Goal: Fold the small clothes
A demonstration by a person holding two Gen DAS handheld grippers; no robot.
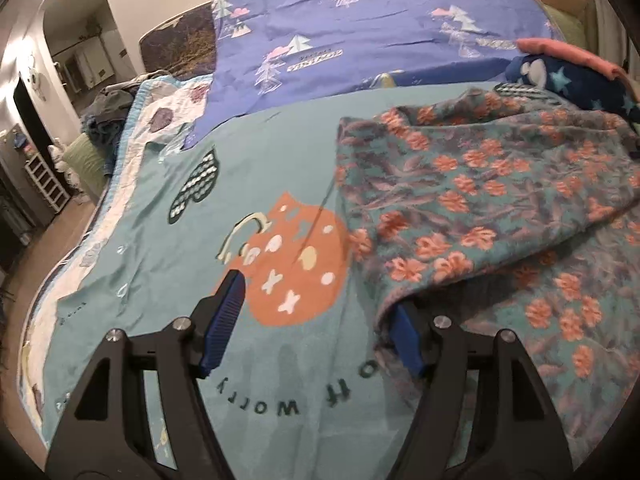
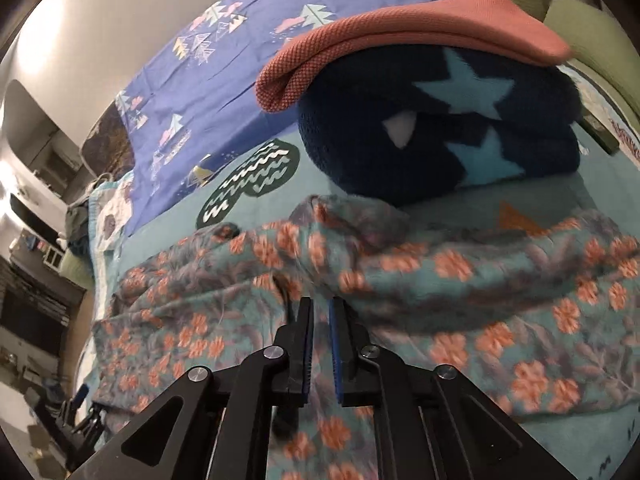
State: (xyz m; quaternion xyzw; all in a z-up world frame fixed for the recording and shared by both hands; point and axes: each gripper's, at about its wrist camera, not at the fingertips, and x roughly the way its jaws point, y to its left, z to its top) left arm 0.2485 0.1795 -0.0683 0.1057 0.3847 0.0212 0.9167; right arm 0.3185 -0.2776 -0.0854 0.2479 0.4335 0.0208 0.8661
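The floral garment [image 1: 480, 184] is spread on the teal bedspread [image 1: 160, 220], right of the big orange print, with its upper layer doubled over, so a fold looks to be in progress. The fabric is a fuzzy fleece, teal-grey with coral flowers, thick enough that the folded edge is rounded and puffy rather than creased.

The left gripper [image 1: 316, 296] is held wide apart at the garment's near corner. One blue ribbed pad is tucked under the fleece edge and the other is out over the bedspread, so nothing is clamped yet. It's probably parked there for grabbing or pinning that corner.

The right gripper [image 2: 320, 304] is seen with only a slim gap between the pads, tips buried at the raised fold. Whether fleece is actually pinched can't be told.

Behind, a navy star-print fleece [image 2: 440, 140] is stacked with a coral waffle-knit piece [image 2: 400, 20] on top, presumably the done pile.
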